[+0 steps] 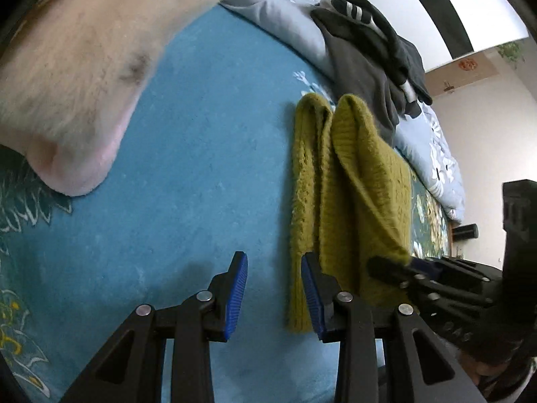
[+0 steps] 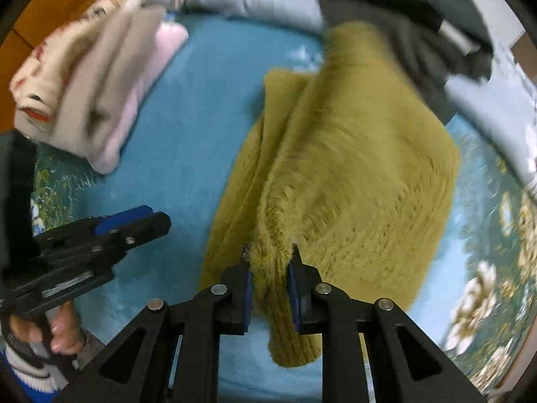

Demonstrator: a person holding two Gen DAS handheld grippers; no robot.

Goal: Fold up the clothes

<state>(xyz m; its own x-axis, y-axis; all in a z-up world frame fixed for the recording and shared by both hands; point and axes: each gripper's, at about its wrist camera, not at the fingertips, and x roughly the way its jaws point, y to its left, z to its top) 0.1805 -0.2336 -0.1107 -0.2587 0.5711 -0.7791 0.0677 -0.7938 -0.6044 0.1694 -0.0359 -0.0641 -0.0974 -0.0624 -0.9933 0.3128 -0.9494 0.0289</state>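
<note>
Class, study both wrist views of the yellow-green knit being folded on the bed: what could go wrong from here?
Only the right gripper pinches the knit, at one bunched edge, so the rest may sag and fold unevenly. The left gripper is open and empty beside it. The dark clothes lie close and could snag.

Soft, even indoor light is seen, with faint shadows cast beneath the jaws. The right wrist view is smeared by motion blur (worst far beyond the jaws), and edges are bent by fisheye distortion.
</note>
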